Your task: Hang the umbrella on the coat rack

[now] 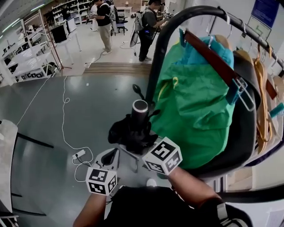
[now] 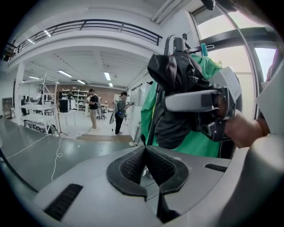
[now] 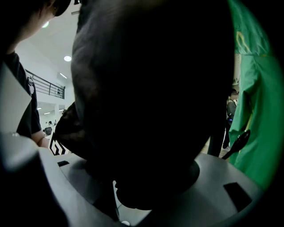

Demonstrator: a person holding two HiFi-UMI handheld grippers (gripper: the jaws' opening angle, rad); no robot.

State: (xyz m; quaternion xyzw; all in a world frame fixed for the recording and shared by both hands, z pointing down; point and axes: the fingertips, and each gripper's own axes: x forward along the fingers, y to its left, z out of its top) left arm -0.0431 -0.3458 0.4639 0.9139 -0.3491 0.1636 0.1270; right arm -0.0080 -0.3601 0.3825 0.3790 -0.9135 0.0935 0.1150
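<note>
Hovering with jaws pressed together on nothing, the left hand-held gripper (image 2: 145, 153) is waiting just left of the one black folded fabric umbrella (image 1: 133, 128), which the right hand-held gripper (image 1: 143, 141) is pinching upright. The single black curved metal coat rack (image 1: 195, 11) is arching above and to the right, nearer the right one.

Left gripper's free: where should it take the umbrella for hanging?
Probably the handle of the umbrella, from its left side: it stands upright and bare above the bunched black canopy, which the right gripper clamps from the right.
</note>
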